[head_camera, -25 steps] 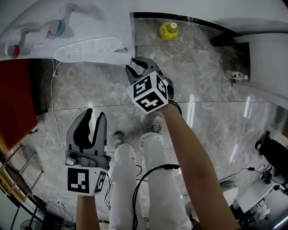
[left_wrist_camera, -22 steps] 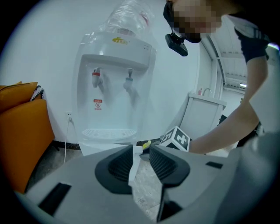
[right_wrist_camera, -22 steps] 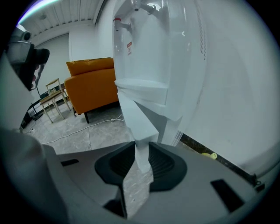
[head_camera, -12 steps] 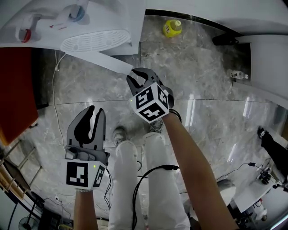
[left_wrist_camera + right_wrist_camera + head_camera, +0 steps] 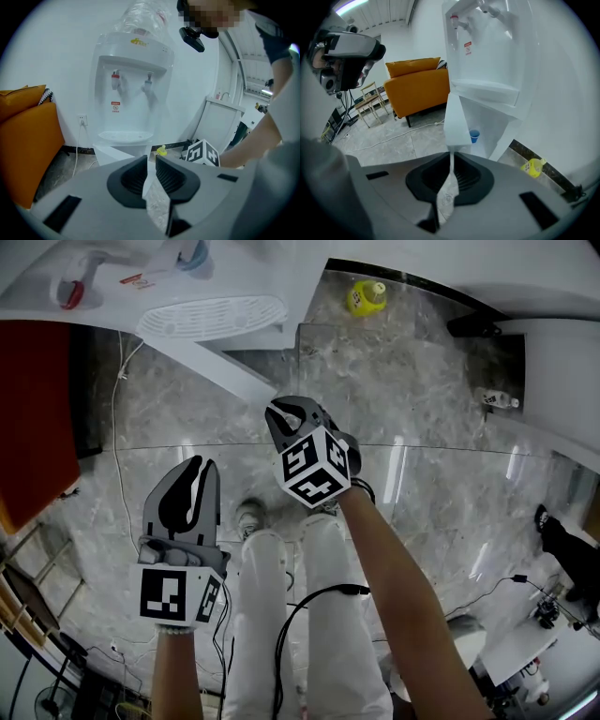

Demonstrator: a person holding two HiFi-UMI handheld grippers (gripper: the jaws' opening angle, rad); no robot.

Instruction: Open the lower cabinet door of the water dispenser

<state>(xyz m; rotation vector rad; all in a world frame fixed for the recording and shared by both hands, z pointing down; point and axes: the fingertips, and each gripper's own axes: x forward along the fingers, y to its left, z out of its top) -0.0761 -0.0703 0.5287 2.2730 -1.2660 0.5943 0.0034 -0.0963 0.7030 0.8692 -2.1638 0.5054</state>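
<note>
The white water dispenser (image 5: 112, 277) stands at the top left of the head view, and its lower cabinet door (image 5: 230, 367) is swung out over the floor. In the right gripper view the door's free edge (image 5: 454, 117) rises straight ahead of the right gripper (image 5: 451, 157). A blue cup (image 5: 474, 136) sits inside the cabinet. The right gripper (image 5: 289, 409) has just been closing to a thin slit that shows only floor. The left gripper (image 5: 197, 465) hangs lower left, away from the door. The left gripper's jaws (image 5: 151, 161) have also just been closing, with nothing between them.
An orange sofa (image 5: 417, 79) stands left of the dispenser, with wooden chairs (image 5: 370, 101) behind it. A yellow bottle (image 5: 366, 298) lies by the wall on the right. A power cord (image 5: 117, 427) trails over the marble floor. The person's legs (image 5: 281, 615) are below the grippers.
Both grippers' jaws have narrowed. The cabinet door has swung further out from the dispenser. The right gripper has drawn back toward the person, and the left has barely shifted.
</note>
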